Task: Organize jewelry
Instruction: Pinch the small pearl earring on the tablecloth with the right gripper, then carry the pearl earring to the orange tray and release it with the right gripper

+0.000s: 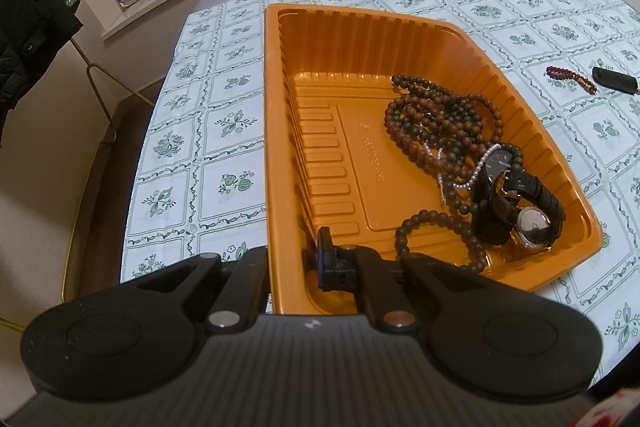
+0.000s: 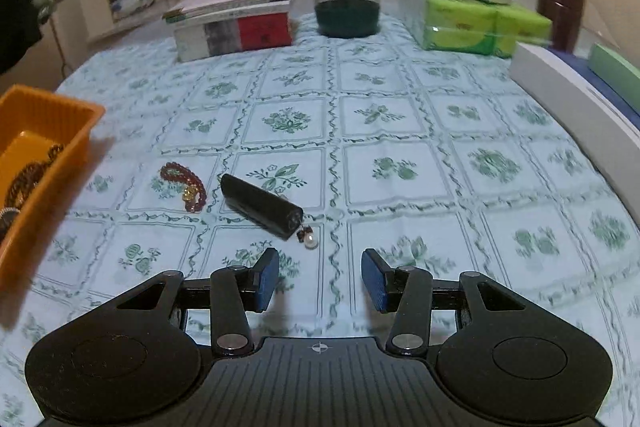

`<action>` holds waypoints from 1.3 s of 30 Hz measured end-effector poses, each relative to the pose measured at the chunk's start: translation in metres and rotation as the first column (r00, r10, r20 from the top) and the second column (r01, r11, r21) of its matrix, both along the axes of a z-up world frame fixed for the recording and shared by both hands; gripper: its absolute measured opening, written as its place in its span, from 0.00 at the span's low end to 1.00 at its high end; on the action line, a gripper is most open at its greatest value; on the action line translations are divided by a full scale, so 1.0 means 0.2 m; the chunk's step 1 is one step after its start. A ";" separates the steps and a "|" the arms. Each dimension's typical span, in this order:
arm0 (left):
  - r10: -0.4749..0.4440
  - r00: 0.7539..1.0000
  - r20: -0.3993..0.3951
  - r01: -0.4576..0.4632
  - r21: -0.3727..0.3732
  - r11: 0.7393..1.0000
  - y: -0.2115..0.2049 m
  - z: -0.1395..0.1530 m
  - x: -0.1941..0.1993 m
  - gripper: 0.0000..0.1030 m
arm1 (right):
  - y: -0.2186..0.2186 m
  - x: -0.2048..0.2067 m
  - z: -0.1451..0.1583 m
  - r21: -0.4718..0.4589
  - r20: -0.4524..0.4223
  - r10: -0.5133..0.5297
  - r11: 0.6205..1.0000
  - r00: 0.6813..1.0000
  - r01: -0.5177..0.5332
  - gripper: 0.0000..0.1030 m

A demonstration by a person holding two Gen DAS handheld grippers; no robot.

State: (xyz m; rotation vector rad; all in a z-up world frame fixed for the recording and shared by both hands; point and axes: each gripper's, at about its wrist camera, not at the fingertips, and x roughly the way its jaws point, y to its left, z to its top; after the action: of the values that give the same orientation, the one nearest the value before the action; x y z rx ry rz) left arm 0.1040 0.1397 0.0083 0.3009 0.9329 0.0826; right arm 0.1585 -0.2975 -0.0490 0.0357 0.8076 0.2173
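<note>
An orange plastic tray lies on the flowered tablecloth. Inside it are several strands of brown and dark beads, a thin pearl strand and two watches. My left gripper is shut on the tray's near wall, one finger inside and the other outside it. To the right of the tray lie a red bead bracelet and a black cylinder case with a pearl charm. My right gripper hovers open just short of the charm, with nothing between its pads.
At the table's back stand a stack of books, a glass jar with a green base and green tissue packs. A white box lies along the right edge. A padded jacket hangs at the left, beyond the table.
</note>
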 end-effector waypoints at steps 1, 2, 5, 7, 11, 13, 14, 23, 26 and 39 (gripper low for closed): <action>0.001 1.000 -0.002 -0.001 0.002 1.000 0.00 0.00 0.00 0.05 | 0.01 0.03 -0.01 -0.006 0.006 0.014 1.000 1.000 -0.014 0.44; 0.002 1.000 -0.004 -0.002 0.004 1.000 -0.01 0.00 0.00 0.05 | 0.02 0.05 -0.02 -0.020 0.007 0.029 0.999 1.000 -0.029 0.38; 0.003 1.000 -0.009 -0.003 0.007 1.000 -0.01 0.00 0.01 0.05 | 0.05 0.11 -0.06 -0.067 0.007 0.066 0.996 0.998 -0.065 0.31; 0.003 1.000 -0.012 -0.003 0.008 1.000 -0.01 0.00 0.01 0.05 | 0.06 0.13 -0.08 -0.085 0.002 0.081 0.993 0.997 -0.080 0.30; 0.002 1.000 -0.015 -0.002 0.009 1.000 -0.01 0.00 0.01 0.06 | 0.09 0.15 -0.11 -0.116 0.007 0.107 0.988 0.994 -0.105 0.20; 0.002 1.000 -0.015 -0.002 0.009 1.000 -0.01 0.00 0.01 0.06 | 0.10 0.14 -0.11 -0.121 0.009 0.126 0.985 0.992 -0.124 0.10; 0.003 1.000 -0.015 -0.003 0.009 1.000 -0.01 0.00 0.01 0.06 | 0.12 0.14 -0.11 -0.131 0.009 0.134 0.983 0.991 -0.131 0.08; 0.000 1.000 -0.013 0.000 0.008 1.000 -0.01 0.00 0.02 0.05 | 0.18 0.02 -0.01 -0.149 0.053 0.136 0.981 0.989 -0.127 0.08; -0.002 1.000 -0.013 0.002 0.007 1.000 -0.01 0.00 0.01 0.05 | 0.23 -0.02 0.05 -0.130 0.076 0.169 0.979 0.983 -0.158 0.08; -0.011 1.000 -0.008 0.011 -0.001 1.000 -0.01 0.00 0.01 0.05 | 0.86 -0.05 0.34 -0.007 0.171 0.432 0.899 0.886 -0.437 0.08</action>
State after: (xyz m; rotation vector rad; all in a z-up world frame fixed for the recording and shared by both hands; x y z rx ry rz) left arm 0.1063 0.1380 0.0077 0.3052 0.9387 0.0708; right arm 0.1477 -0.1261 0.0187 -0.1358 0.6332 0.6515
